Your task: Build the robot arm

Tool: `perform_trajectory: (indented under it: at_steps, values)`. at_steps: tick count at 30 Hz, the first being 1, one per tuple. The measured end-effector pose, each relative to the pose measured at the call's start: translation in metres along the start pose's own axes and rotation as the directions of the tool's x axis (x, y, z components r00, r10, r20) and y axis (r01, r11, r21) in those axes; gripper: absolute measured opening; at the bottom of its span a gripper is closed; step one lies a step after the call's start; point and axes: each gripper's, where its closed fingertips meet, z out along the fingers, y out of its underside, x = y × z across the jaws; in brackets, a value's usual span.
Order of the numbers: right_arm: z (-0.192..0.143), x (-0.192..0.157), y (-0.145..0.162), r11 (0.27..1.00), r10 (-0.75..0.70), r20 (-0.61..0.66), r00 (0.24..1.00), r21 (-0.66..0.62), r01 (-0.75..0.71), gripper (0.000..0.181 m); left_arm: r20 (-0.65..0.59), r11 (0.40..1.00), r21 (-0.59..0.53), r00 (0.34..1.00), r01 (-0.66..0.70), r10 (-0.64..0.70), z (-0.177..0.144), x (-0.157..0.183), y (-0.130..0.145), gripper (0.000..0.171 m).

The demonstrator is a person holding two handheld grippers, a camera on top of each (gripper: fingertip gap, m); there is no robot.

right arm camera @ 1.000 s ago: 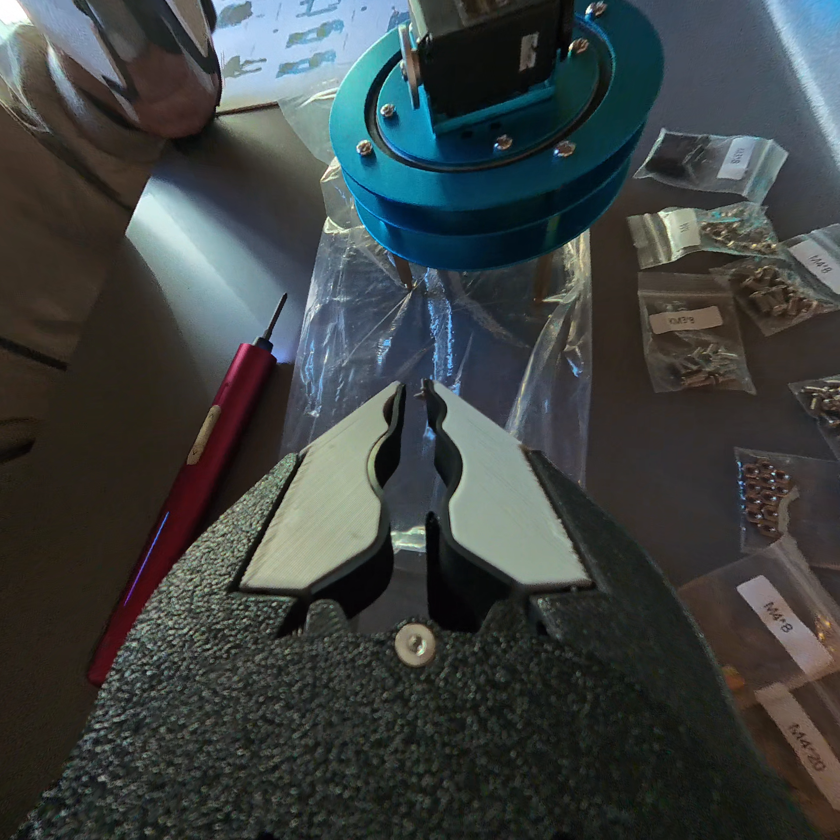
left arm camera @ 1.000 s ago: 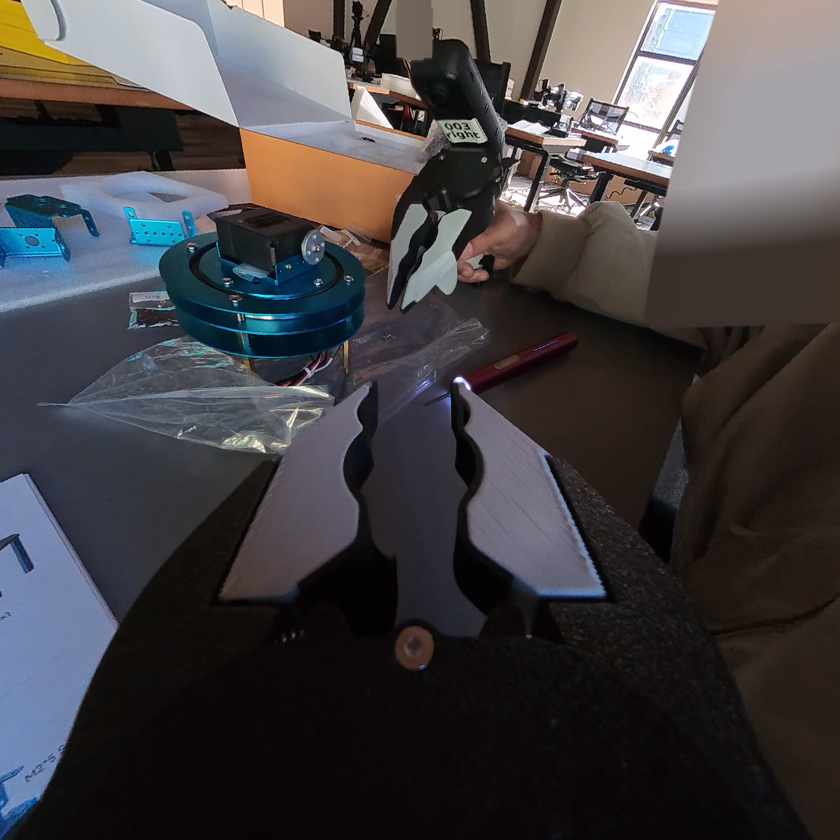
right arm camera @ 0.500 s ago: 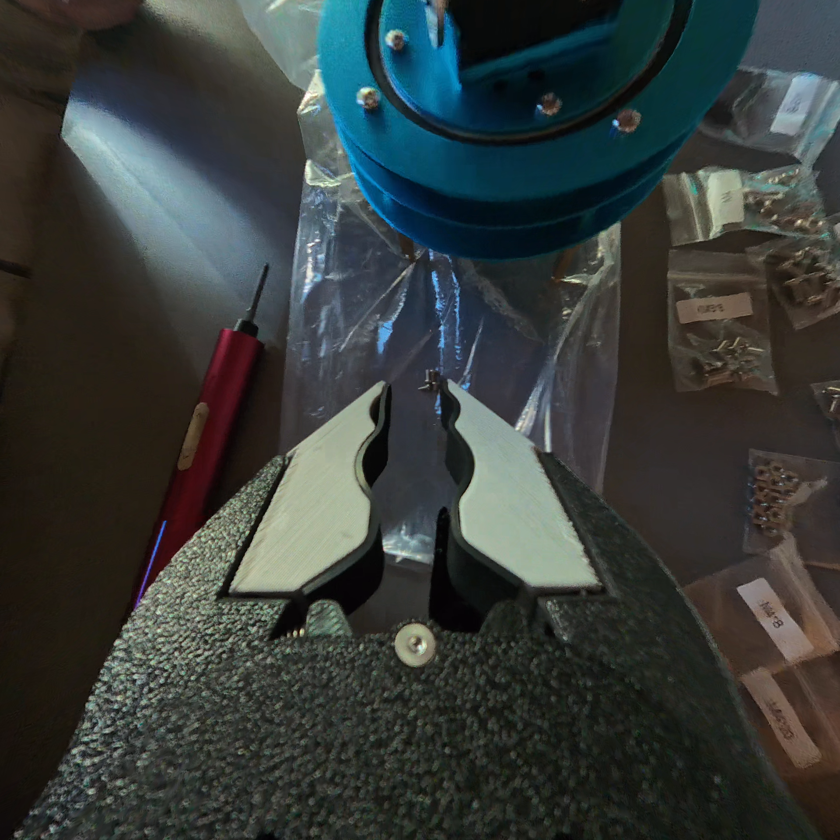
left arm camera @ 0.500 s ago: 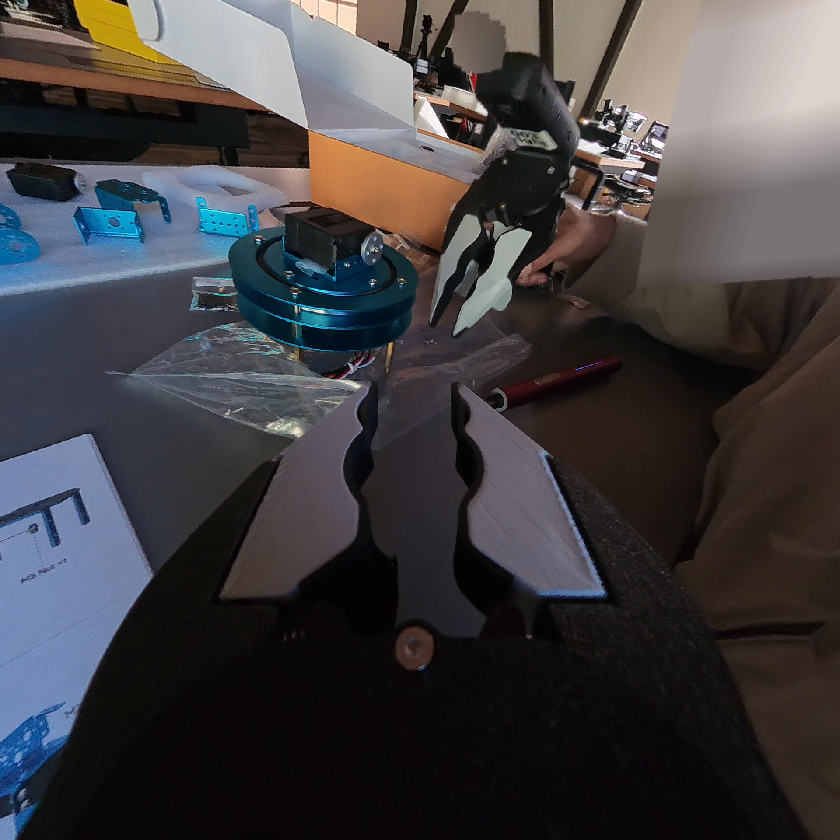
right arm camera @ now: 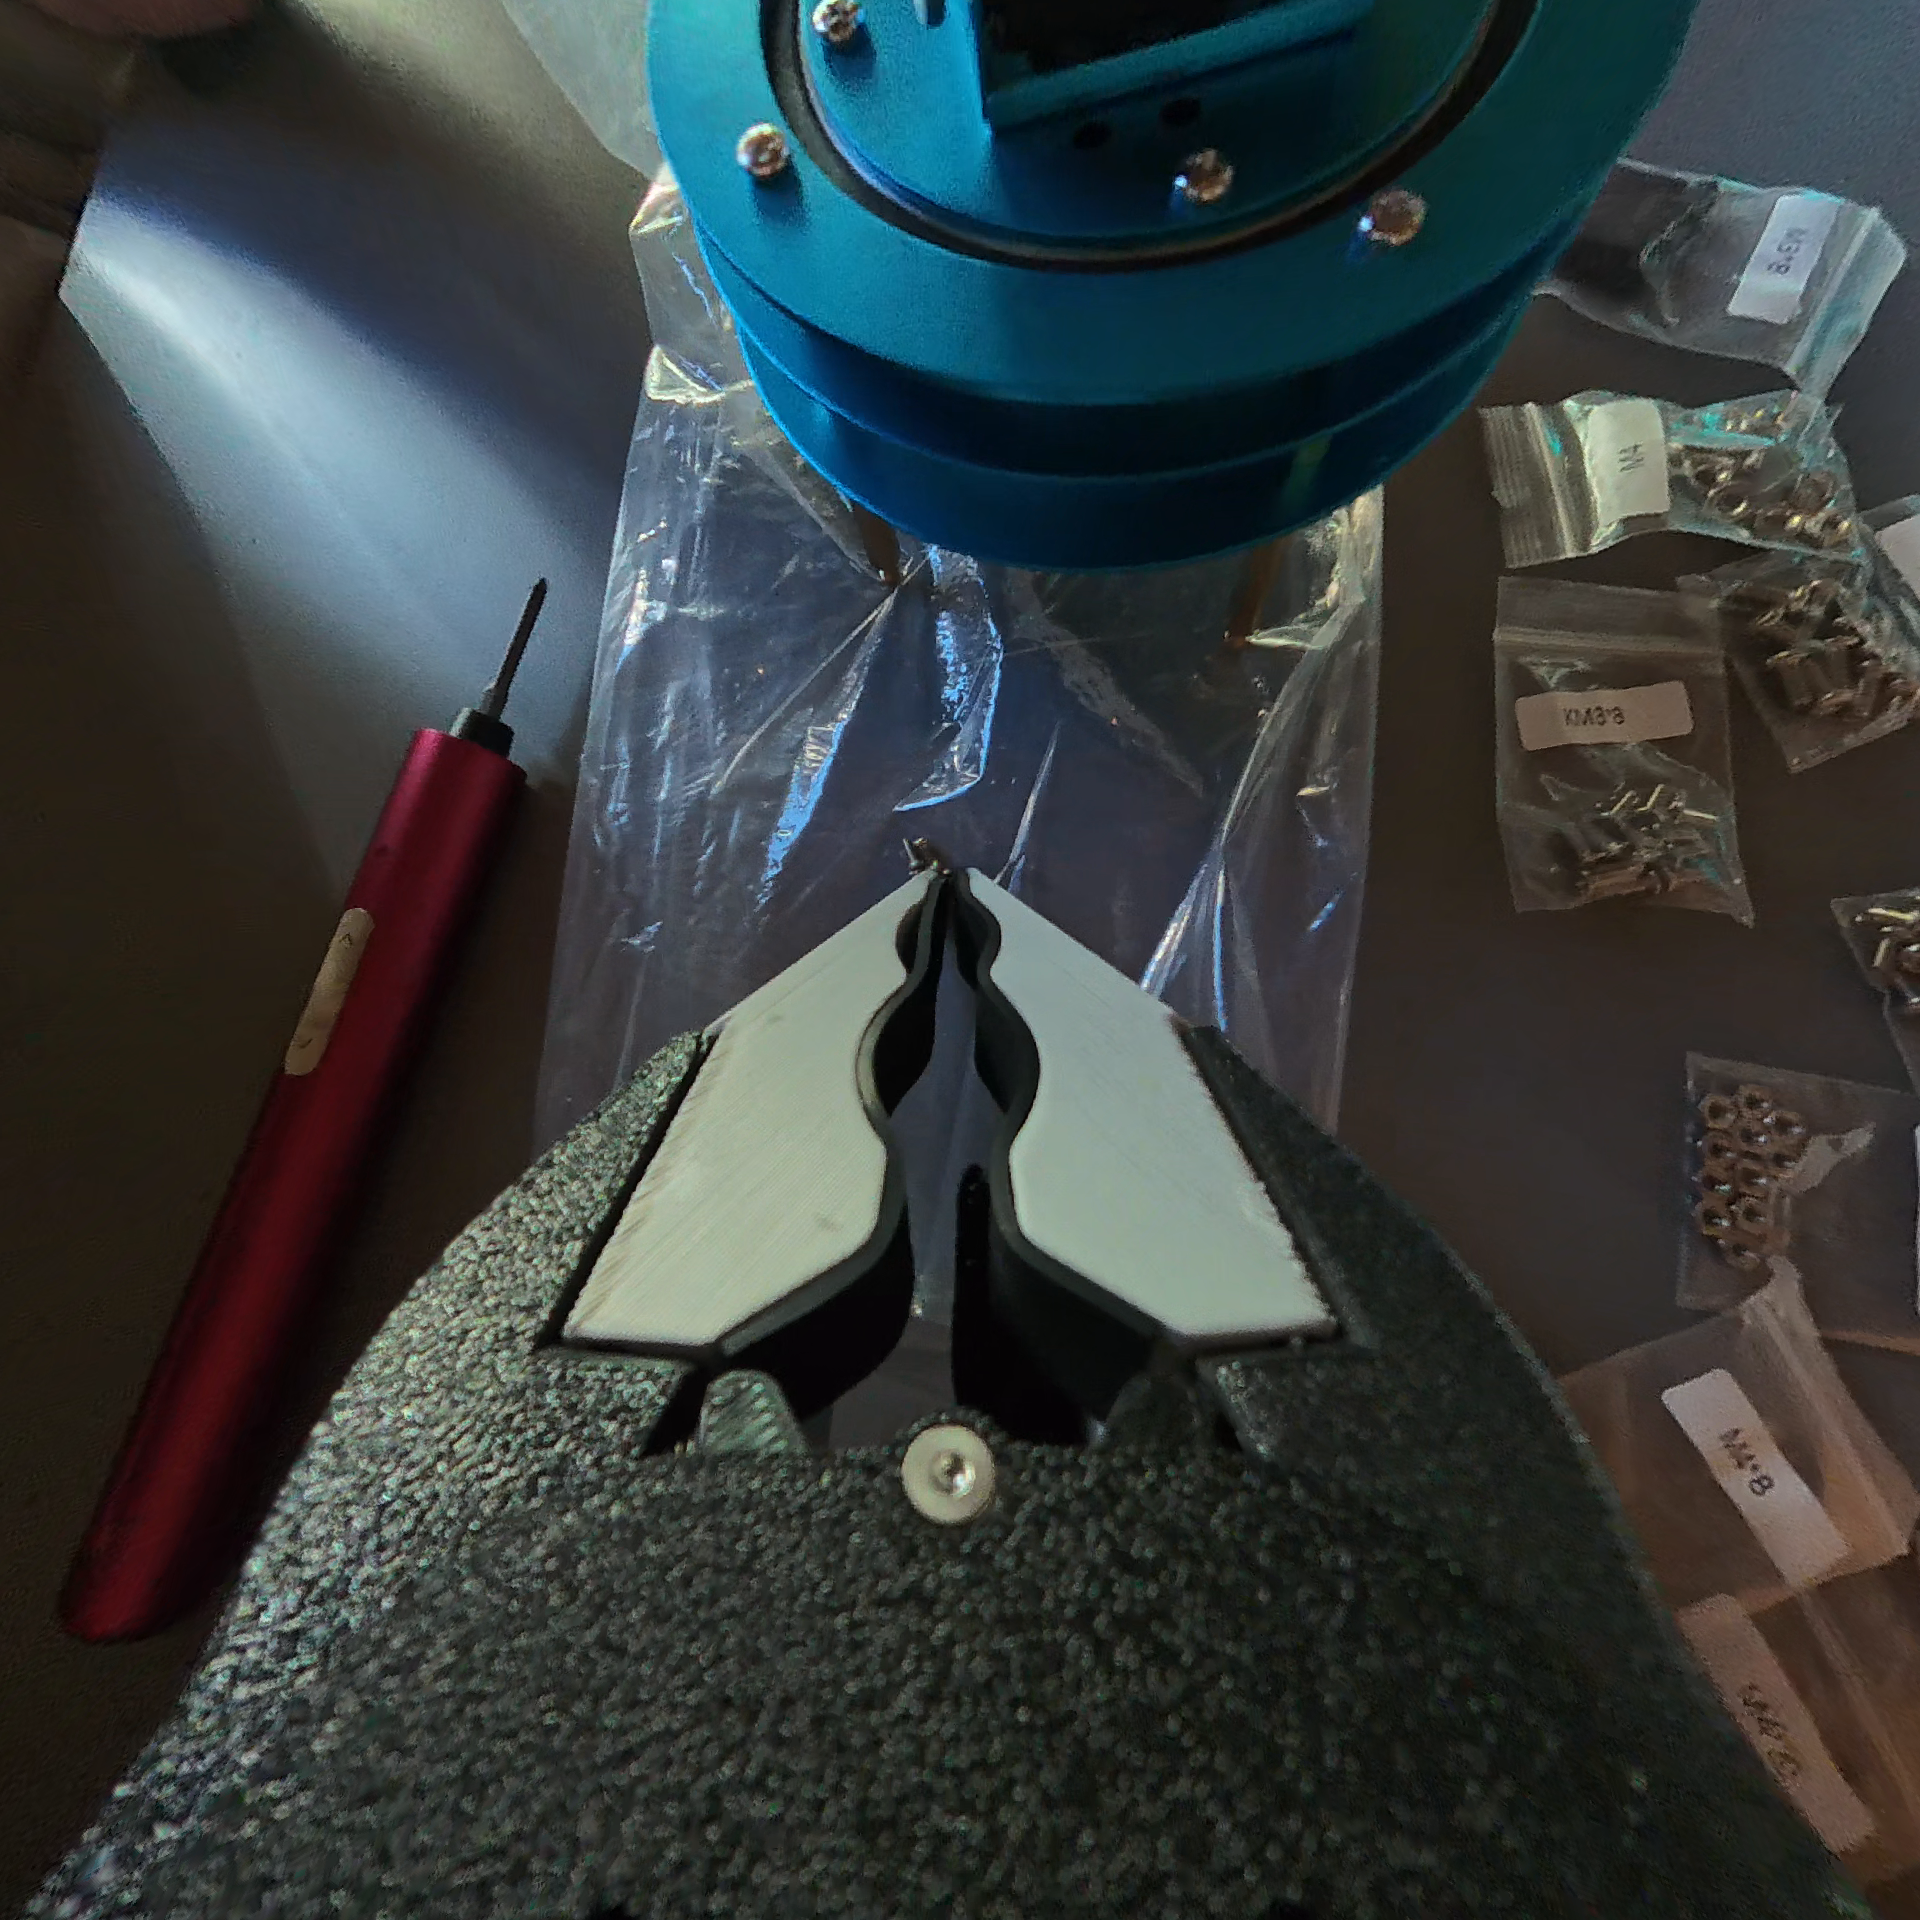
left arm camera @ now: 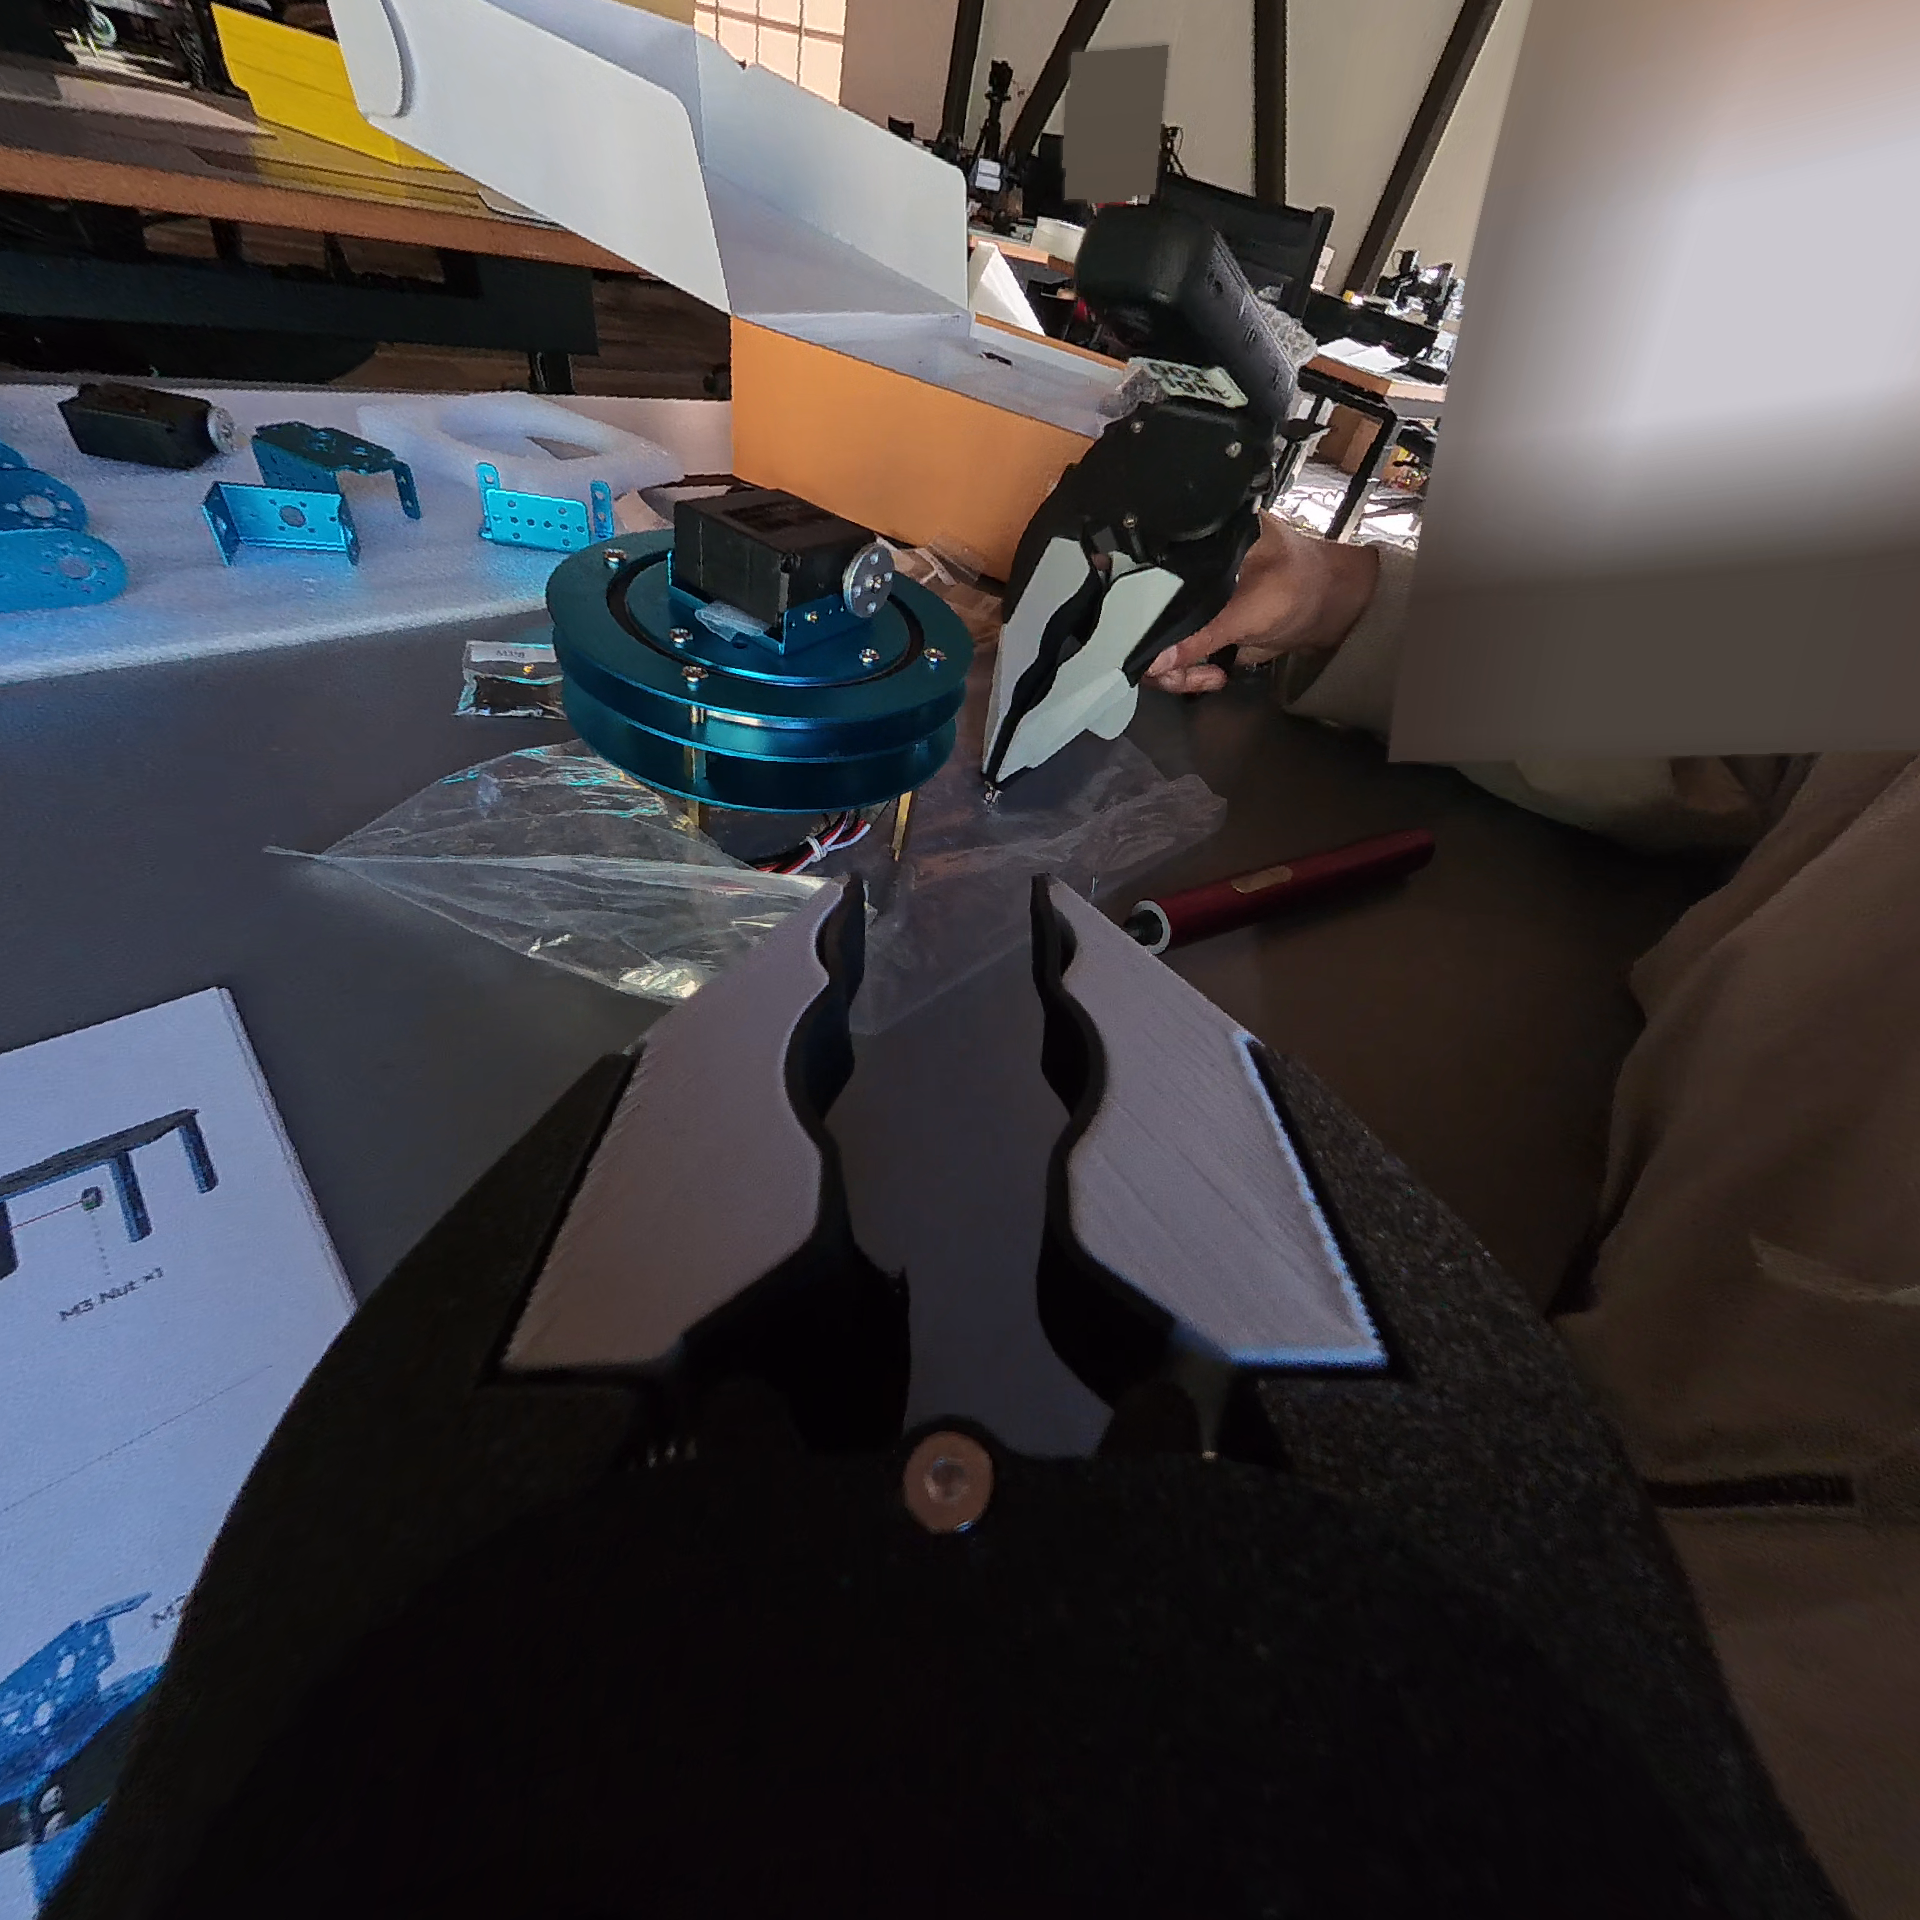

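Far left of the left wrist view there's a white manual (left arm camera: 125, 1299) lying flat on the table (left arm camera: 260, 779), open where it can be read. Upper left, blue brackets (left arm camera: 275, 520) sit in a row on white foam, spaced out so each is easy to pick.

The left hand-held gripper (left arm camera: 945, 904) hangs low in the centre above the table with its fingers spread and nothing between them. It's clear of everything; nearest thing is the edge of the clear bag (left arm camera: 582, 873).

Middle of the frame, a blue round base (left arm camera: 758, 675) with a black servo (left arm camera: 764, 566) on top stands on thin gold legs right on that bag, wires tucked underneath.

Just right of the base, the right hand-held gripper (right arm camera: 943, 883) points down at the bag, tips pressed nearly together on a tiny screw (right arm camera: 920, 854). Looks pinched, though it's so small I can't be sure it's gripped rather than just touched.

A red screwdriver (right arm camera: 301, 1091) lies on the left of the right wrist view, within reach. Far right, little hardware bags (right arm camera: 1621, 790) are spread out flat, labels up.
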Motion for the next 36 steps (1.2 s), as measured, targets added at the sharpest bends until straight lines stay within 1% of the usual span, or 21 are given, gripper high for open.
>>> perform_trajectory:
  at_steps: [3,7,10,12,14,16,18,19,21,23,25,26,27,28,29,30,31,33,36]
  values:
    - [0.0,-0.001,0.0,0.999,-0.031,-0.022,0.999,-0.008,0.031,0.0,0.012,1.0,0.006,1.0,-0.012,0.012,-0.001,0.0,-0.001,0.031]
    - [-0.007,-0.005,-0.009,0.998,-0.067,-0.033,0.997,0.014,0.068,0.0,0.065,0.999,-0.05,0.998,0.012,-0.008,0.007,-0.005,0.007,0.031]
    - [-0.016,-0.006,-0.011,0.996,-0.085,-0.035,0.996,0.017,0.086,0.0,0.098,0.998,-0.061,0.995,0.023,-0.017,0.013,0.0,0.008,0.03]
    - [-0.021,-0.011,-0.011,0.994,-0.104,-0.018,0.994,0.026,0.104,0.0,0.119,0.995,-0.098,0.993,0.038,-0.026,0.018,0.006,0.012,0.03]
    - [-0.024,-0.018,-0.016,0.991,-0.126,-0.002,0.992,0.05,0.126,0.0,0.136,0.986,-0.159,0.99,0.054,-0.032,0.023,0.015,0.02,0.03]
    - [-0.024,-0.02,-0.009,0.989,-0.146,0.0,0.989,0.005,0.146,0.0,0.138,0.977,-0.194,0.989,0.082,-0.056,0.028,0.031,0.024,0.03]
    - [-0.023,-0.03,0.005,0.987,-0.151,0.057,0.987,-0.056,0.154,0.0,0.116,0.972,-0.212,0.99,0.106,-0.083,0.03,0.052,0.026,0.03]
    - [-0.021,-0.027,0.009,0.985,-0.158,0.037,0.987,-0.071,0.16,0.0,0.116,0.971,-0.211,0.989,0.114,-0.091,0.028,0.06,0.025,0.03]
    - [-0.018,-0.029,0.015,0.985,-0.15,0.062,0.987,-0.076,0.154,0.0,0.113,0.973,-0.196,0.989,0.119,-0.098,0.023,0.073,0.024,0.03]
    - [-0.018,-0.025,0.019,0.987,-0.136,0.035,0.99,-0.084,0.138,0.0,0.109,0.976,-0.177,0.989,0.123,-0.105,0.018,0.085,0.023,0.03]
    - [-0.027,-0.029,0.012,0.989,-0.141,-0.005,0.99,-0.039,0.141,0.0,0.116,0.976,-0.174,0.987,0.129,-0.11,0.013,0.095,0.029,0.03]
    - [-0.035,-0.037,0.008,0.992,-0.126,-0.002,0.992,-0.012,0.125,0.003,0.123,0.976,-0.174,0.986,0.131,-0.11,0.01,0.099,0.033,0.03]
    - [-0.042,-0.051,0.004,0.995,-0.096,0.032,0.995,0.004,0.096,0.009,0.129,0.976,-0.171,0.986,0.132,-0.11,0.006,0.104,0.037,0.03]
    - [-0.049,-0.068,0.003,0.998,-0.057,0.068,0.996,0.012,0.057,0.019,0.134,0.977,-0.166,0.985,0.132,-0.11,0.001,0.108,0.041,0.03]
    - [-0.055,-0.085,0.003,1.0,-0.005,0.106,0.994,0.009,0.004,0.034,0.137,0.978,-0.161,0.985,0.13,-0.109,-0.004,0.111,0.045,0.03]
    - [-0.058,-0.102,0.006,0.999,0.047,0.14,0.989,-0.006,-0.047,0.042,0.139,0.98,-0.156,0.985,0.126,-0.104,-0.008,0.113,0.049,0.03]
    - [-0.058,-0.116,0.011,0.996,0.088,0.148,0.985,-0.017,-0.087,0.047,0.144,0.982,-0.149,0.985,0.118,-0.097,-0.013,0.114,0.051,0.03]
    - [-0.049,-0.136,0.031,0.992,0.101,0.087,0.991,-0.09,-0.093,0.056,0.157,0.985,-0.138,0.984,0.103,-0.081,-0.021,0.112,0.055,0.03]
    - [-0.037,-0.138,0.057,0.984,0.041,-0.119,0.992,-0.165,-0.061,0.054,0.152,0.99,-0.112,0.986,0.085,-0.067,-0.029,0.109,0.051,0.03]
